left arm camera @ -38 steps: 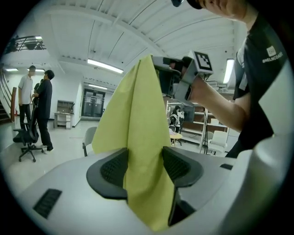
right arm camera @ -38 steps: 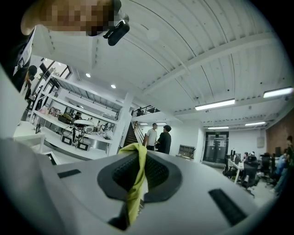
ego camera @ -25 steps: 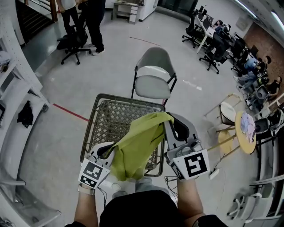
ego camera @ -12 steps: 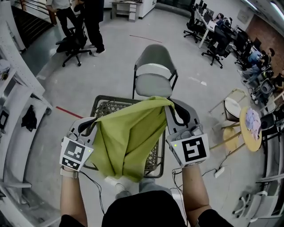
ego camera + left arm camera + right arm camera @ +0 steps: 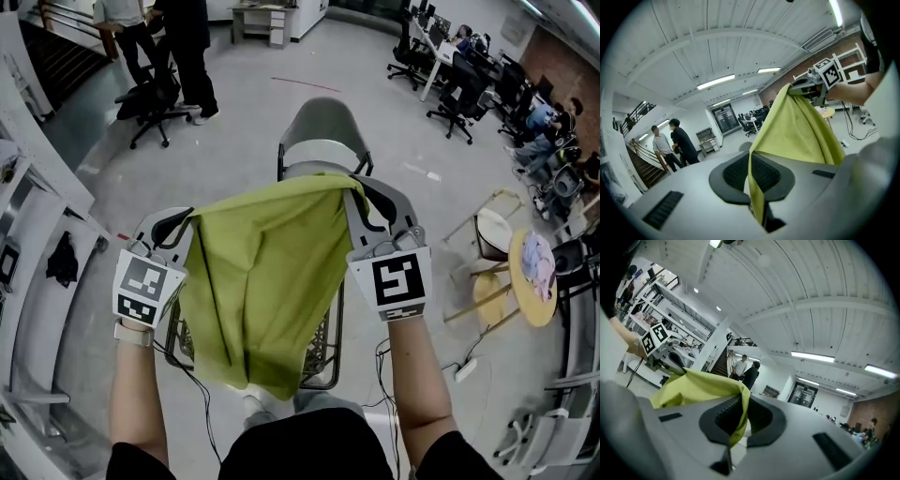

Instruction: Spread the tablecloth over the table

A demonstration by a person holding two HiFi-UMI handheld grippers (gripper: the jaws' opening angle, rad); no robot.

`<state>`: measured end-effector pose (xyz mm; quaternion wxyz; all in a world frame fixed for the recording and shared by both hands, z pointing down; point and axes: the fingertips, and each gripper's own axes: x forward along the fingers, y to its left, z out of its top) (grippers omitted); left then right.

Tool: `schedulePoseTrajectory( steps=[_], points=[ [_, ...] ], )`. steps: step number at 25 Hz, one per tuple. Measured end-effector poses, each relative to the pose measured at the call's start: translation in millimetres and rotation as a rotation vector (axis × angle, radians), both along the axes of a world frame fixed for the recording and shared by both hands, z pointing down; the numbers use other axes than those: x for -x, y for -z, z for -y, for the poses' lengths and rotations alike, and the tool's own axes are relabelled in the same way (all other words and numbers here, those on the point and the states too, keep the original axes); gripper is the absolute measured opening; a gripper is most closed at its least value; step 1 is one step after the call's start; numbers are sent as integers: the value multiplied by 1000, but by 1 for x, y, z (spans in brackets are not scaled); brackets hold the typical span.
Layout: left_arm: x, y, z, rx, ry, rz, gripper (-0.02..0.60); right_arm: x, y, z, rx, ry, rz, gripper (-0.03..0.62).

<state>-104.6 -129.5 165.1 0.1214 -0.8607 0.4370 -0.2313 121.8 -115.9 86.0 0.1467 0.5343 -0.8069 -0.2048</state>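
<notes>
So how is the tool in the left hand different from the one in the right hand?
The left tool pinches the left top corner of the green cloth; the right tool pinches the right top corner. The left tool sits a bit lower in the head view than the right tool. Their black-and-white marker squares show different patterns. Both are shut on the cloth, holding it stretched between them.
</notes>
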Motion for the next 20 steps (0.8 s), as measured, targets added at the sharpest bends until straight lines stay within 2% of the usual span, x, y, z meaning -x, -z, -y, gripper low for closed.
schedulePoseTrajectory(
  steps=[3,6,11,15,20],
  points=[
    [-12,-5,23,-21,26,41,15,-13,-11,28,23,-19,-14,15],
    [-21,-24,41,-3,60,26,15,-23,-36,55,61,-27,-30,15],
    [-28,-67,70,24,143,5,15,-34,-90,93,100,-38,-116,15],
    [-27,-109,86,67,204,9,15,-36,-140,115,159,-28,-149,15],
    [-28,-165,97,129,232,52,17,-38,-204,135,230,-9,-160,15]
  ],
)
